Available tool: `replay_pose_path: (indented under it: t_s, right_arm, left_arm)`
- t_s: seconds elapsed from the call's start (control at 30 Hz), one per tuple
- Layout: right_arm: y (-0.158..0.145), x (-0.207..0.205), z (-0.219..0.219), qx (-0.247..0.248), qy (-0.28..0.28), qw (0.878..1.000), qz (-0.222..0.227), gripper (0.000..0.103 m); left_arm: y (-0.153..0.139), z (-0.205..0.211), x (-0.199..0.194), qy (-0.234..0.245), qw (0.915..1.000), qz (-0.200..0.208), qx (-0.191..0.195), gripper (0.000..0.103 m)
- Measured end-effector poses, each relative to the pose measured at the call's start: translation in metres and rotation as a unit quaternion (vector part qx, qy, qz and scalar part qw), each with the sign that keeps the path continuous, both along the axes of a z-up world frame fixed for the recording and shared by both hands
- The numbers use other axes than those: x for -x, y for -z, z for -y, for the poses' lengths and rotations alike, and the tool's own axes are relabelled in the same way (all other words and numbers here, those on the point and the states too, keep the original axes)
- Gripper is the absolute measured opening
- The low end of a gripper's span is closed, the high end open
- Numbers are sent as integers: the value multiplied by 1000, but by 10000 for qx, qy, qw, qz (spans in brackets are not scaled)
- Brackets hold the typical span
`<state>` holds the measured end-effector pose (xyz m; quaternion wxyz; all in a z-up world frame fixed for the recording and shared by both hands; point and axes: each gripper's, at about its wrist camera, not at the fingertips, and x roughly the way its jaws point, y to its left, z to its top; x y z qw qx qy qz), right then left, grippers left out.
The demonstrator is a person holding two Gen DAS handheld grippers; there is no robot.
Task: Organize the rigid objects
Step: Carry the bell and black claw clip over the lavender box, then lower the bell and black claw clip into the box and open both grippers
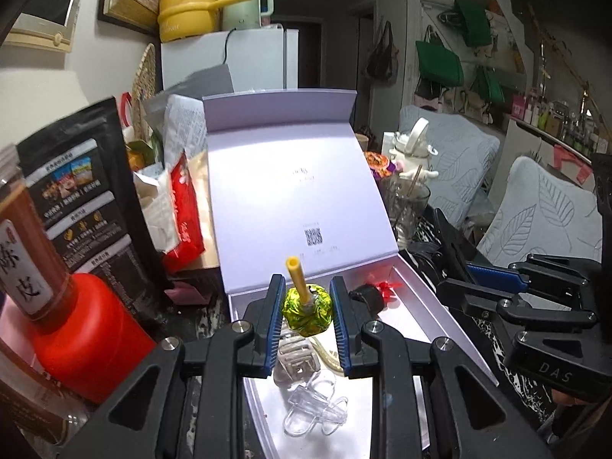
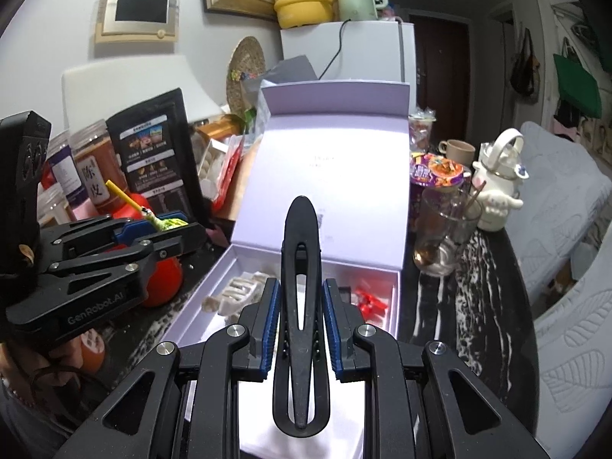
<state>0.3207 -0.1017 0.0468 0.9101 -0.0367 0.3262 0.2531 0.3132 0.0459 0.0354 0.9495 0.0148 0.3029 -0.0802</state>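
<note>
My left gripper (image 1: 306, 315) is shut on a green-wrapped lollipop (image 1: 306, 311) with a yellow stick, held over the open lilac box (image 1: 420, 298). It also shows in the right wrist view (image 2: 164, 225) at the left. My right gripper (image 2: 300, 298) is shut on a long black hair clip (image 2: 300, 306), held above the box (image 2: 382, 229). In the box lie a clear hair clip (image 1: 313, 405), a black item with a red bow (image 1: 373, 292), and a pale claw clip (image 2: 237, 290).
A red bottle (image 1: 88, 329), a jar (image 1: 23, 252) and a black pouch (image 1: 84, 191) stand left of the box. A glass (image 2: 443, 233), noodle cup (image 2: 436, 170) and white character bottle (image 2: 497, 183) stand to the right. Cushioned chairs (image 1: 543, 206) are further right.
</note>
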Motion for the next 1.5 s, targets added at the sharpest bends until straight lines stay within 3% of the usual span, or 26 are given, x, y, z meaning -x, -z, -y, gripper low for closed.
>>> replay_pose_path:
  t_s: [0.77,1.03,1.5]
  right_arm:
    - [53,-30,-5,444,22,9960,-770,22]
    - [64,-34,-10,514,10,9946,-906,22]
    - [69,-35,-13,612,49,9934,-967,22]
  left_arm:
    - [59,15,-34,-72,9941,-1052,-266,24]
    - [69,16,-39,-82,9919,-1241,-267,24]
    - [70,18,-40,-118,9918,-1227,-337,24]
